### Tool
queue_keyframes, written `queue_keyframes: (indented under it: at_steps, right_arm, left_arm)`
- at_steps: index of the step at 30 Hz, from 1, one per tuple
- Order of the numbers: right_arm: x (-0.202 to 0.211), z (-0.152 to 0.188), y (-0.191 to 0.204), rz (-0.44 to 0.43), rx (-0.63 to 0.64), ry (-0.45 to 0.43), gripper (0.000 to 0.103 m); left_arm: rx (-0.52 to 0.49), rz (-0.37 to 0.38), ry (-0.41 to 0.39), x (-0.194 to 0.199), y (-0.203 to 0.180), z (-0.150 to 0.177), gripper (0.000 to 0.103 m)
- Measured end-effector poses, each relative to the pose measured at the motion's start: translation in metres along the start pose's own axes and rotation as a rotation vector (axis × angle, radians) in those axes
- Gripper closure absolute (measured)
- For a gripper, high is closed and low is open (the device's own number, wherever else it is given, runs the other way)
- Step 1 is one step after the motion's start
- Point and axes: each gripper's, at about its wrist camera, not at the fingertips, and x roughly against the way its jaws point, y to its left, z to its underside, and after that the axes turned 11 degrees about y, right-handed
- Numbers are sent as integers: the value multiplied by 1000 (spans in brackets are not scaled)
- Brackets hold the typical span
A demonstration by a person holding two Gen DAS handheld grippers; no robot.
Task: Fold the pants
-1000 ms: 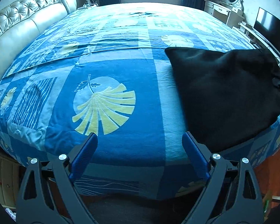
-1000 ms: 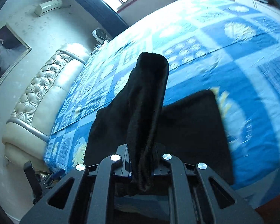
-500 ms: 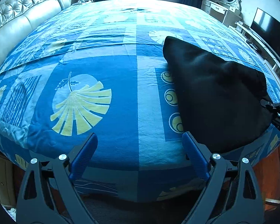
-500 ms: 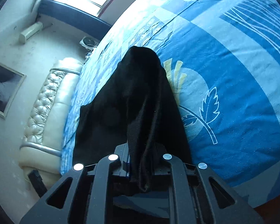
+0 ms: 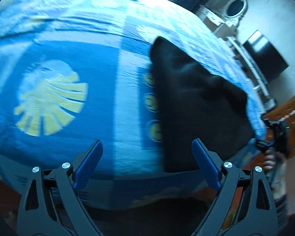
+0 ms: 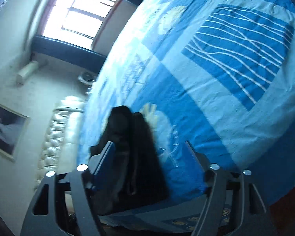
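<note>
The black pants (image 5: pixel 196 102) lie folded on the blue patterned bed (image 5: pixel 68 39), at its right front corner. My left gripper (image 5: pixel 147 151) is open and empty, hovering over the bed's front edge just left of the pants. In the right wrist view the pants (image 6: pixel 135 149) lie on the bed between the spread fingers of my right gripper (image 6: pixel 149 147), which is open. The right gripper also shows at the far right of the left wrist view (image 5: pixel 275 135), past the bed corner.
The bed fills most of both views. A padded headboard (image 6: pixel 57 133) and a window (image 6: pixel 76 13) are on the far side. A dresser with mirror (image 5: pixel 232 13) and a dark TV (image 5: pixel 265 57) stand right of the bed. Wooden floor (image 5: pixel 289 108) lies past the corner.
My right gripper has opened and let go of the pants, which now lie on the bed. Both cameras have swung, and the views are blurred by motion.
</note>
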Motion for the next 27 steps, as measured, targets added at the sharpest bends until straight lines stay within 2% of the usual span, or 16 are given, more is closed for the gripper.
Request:
queue_keyframes:
  at_steps: [4, 10, 17, 19, 20, 21, 24, 27]
  right_arm:
    - [-15, 3, -5, -28, 5, 80, 29]
    - [-44, 12, -5, -83, -2, 191, 29]
    - [-54, 19, -2, -110, 16, 196, 24]
    - [-56, 21, 1, -80, 48, 198, 31]
    - [-59, 22, 3, -32, 76, 202, 45]
    - [-61, 23, 3, -11, 90, 207, 49]
    - [-61, 24, 4, -16, 98, 209, 57]
    - [-61, 26, 10, -14, 109, 204, 59]
  left_arm:
    - [-9, 90, 34, -14, -6, -3, 11]
    - [46, 235, 81, -35, -10, -10, 11]
    - [108, 376, 126, -60, -11, -20, 13]
    - [115, 399, 149, -69, -13, -23, 35]
    - [110, 385, 167, -73, -15, -24, 46]
    - [105, 354, 177, -78, -17, -24, 52]
    - [94, 325, 171, -76, -20, -25, 60]
    - [65, 280, 157, -71, -27, -26, 64]
